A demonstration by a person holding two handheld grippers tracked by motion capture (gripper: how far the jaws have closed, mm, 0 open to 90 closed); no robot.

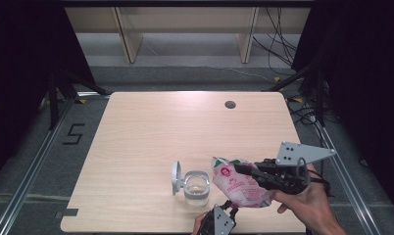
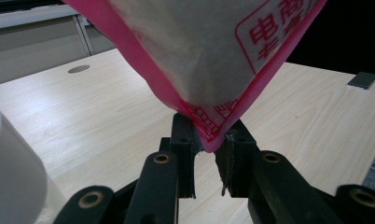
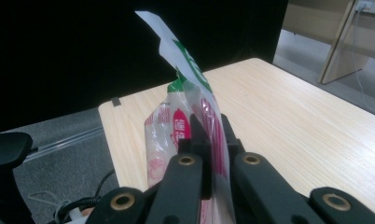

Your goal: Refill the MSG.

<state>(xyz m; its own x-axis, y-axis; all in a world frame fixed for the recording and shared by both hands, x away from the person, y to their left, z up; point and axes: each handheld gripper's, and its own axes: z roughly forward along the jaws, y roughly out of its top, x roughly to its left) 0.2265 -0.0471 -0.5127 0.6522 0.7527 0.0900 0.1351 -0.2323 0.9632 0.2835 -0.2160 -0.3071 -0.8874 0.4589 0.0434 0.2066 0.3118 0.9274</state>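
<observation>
We see the right gripper at about 4 o'clock on the counter, reaching toward 9 o'clock. Its jaws are clenched on a pink-and-white pouch, which hangs clear of the counter surface. In the right gripper view, the pouch stands edge-on between the two black jaws, with its green-printed top rising above them.

We see the left gripper at 6 o'clock, at the near edge of the counter, just below the pouch. In the left gripper view, the lower pink corner of the pouch dips into the gap between the jaws of the left gripper. The corner appears to touch both pads, though the pouch itself hides the contact, so we read this as a light grasp on the corner rather than a firm one.

A clear jar stands on the counter just beside the pouch, toward 9 o'clock from it. Its white hinged lid is swung open and stands upright on the far side from the pouch. A round grey grommet sits near the 12 o'clock edge.
</observation>
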